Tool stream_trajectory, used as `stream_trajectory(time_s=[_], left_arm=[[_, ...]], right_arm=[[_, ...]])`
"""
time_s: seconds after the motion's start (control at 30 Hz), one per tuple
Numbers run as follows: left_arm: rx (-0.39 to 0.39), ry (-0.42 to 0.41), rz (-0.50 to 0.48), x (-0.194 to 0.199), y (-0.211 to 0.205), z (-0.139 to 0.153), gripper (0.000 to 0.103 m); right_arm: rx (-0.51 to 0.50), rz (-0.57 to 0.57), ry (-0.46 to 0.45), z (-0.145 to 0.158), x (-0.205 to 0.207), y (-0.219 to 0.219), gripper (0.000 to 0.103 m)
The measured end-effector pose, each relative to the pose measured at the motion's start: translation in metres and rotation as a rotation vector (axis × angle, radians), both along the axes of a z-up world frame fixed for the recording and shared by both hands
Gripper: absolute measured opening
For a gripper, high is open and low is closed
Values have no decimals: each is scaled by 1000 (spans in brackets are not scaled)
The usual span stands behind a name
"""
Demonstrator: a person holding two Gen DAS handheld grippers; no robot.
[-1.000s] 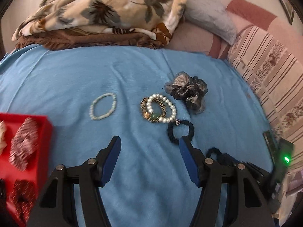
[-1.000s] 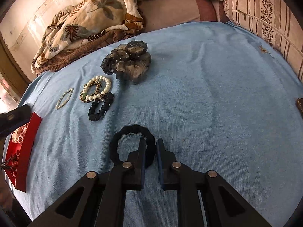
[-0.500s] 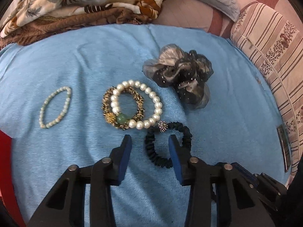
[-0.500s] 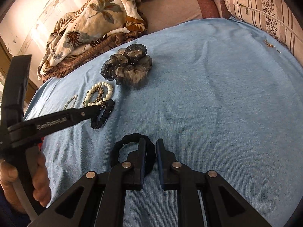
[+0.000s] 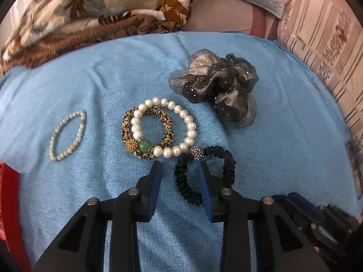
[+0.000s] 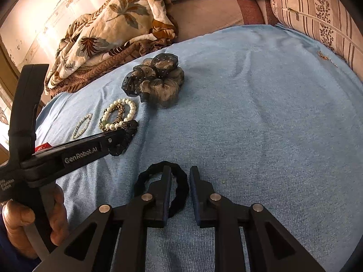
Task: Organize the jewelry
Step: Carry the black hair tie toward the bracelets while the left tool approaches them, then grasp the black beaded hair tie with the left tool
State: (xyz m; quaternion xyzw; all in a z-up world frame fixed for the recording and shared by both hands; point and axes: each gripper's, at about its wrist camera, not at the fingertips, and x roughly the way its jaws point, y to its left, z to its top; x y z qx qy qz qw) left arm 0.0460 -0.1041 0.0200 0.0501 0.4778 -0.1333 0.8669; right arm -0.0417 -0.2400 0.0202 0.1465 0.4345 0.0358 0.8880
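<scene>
We're working over a blue towel spread on a bed. Left gripper is sitting low with its jaws apart, straddling the left side of a black satin scrunchie with a rhinestone bead: right finger inside the loop, left finger outside on bare towel. Jaws aren't clamping anything. In the right wrist view we're seeing the left gripper from the side, its tip at that same scrunchie, with the person's left hand on the handle.

Right gripper is sitting with jaws slightly apart around the near-right rim of a plain black hair tie; left finger is inside the ring, right finger outside. There's a gap showing between pads and tie, so it's not gripping.

Lying just beyond the left gripper: large pearl bracelet overlapping a leopard-print scrunchie, touching the black scrunchie's bead. A small pearl bracelet is lying apart, toward the towel's left edge. An organza scrunchie is sitting further back. Red tray is showing at the left edge. Floral quilt is bunched past the towel's far edge, striped pillow at the right.
</scene>
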Motion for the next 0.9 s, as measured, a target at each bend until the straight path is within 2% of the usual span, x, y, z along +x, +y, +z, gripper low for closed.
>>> stream_trajectory(time_s=[0.03,0.13,0.23,0.4,0.53,0.73,0.9], left_arm=[[19,-11,-18,-2,-3,0,8],[33,-13,-41,-8,-5,3,7],[15,-6,-46,-15,1,9,7],[-37,-28,-36,-35,24,34,7],[-79,-56,-11,-54,55,59,7],[-135,-112,36,-87,108,91,7],[-134,-176,86,-112,159,113,7]], right_arm=[[-8,5,2,-1,1,1,18],[-17,19,7,-1,4,1,18],[-32,30,-5,1,2,3,12],[-43,26,-57,10,-7,5,11],[-25,5,-78,14,-15,2,11],[11,-36,-60,14,-26,0,11],[-12,-19,-78,29,-34,17,11]])
